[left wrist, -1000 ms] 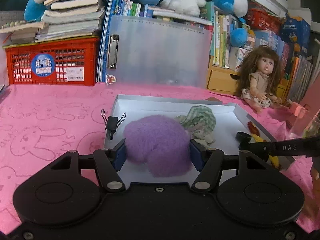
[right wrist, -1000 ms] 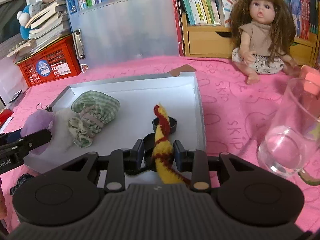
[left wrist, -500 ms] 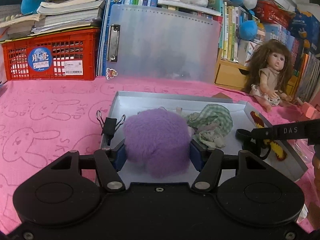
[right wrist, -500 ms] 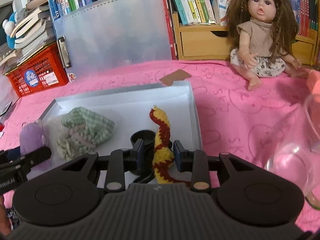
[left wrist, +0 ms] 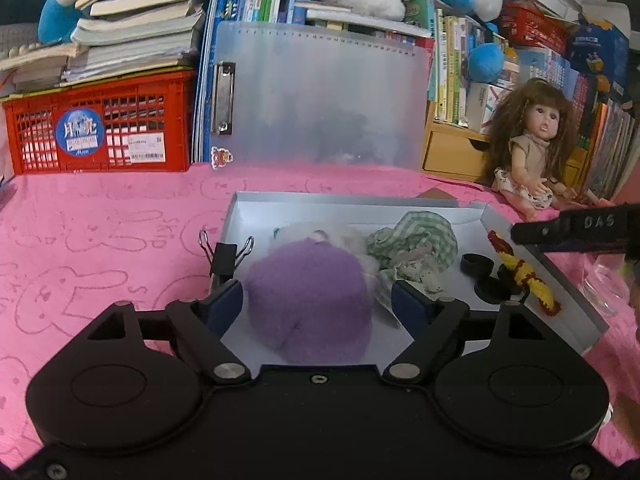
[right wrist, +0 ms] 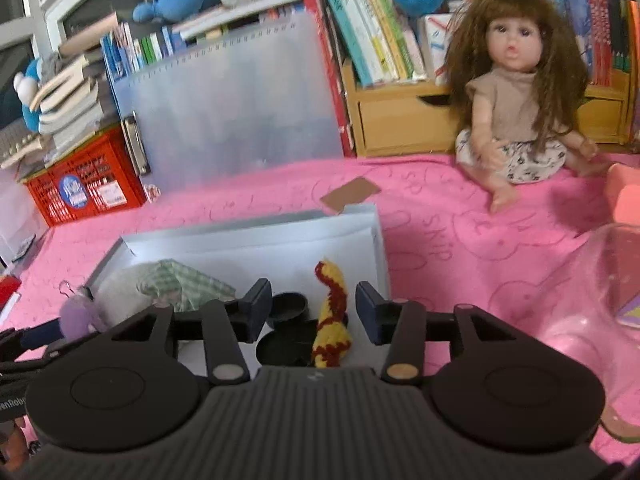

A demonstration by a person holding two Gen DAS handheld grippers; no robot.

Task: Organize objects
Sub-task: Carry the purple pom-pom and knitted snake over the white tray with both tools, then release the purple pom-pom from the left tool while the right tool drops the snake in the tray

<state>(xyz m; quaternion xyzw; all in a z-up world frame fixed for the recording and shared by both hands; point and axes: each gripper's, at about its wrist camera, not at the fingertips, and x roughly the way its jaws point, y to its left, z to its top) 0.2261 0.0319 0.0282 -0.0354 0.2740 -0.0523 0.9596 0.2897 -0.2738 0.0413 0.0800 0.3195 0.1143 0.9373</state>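
My jaws both spread, gripping nothing: left gripper [left wrist: 317,304] straddles fluffy purple plush ball [left wrist: 310,300], right gripper [right wrist: 311,307] straddles yellow-red crocheted strip [right wrist: 331,326], both lying in shallow grey cardboard tray [left wrist: 352,205]. Release step; next, back out toward 6 o'clock.

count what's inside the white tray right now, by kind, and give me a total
purple plush toy: 1
green checked cloth bundle: 1
black round lids: 2
yellow and red knitted piece: 1
total: 5, all in the white tray; something white and fluffy behind the plush is too blurred to class
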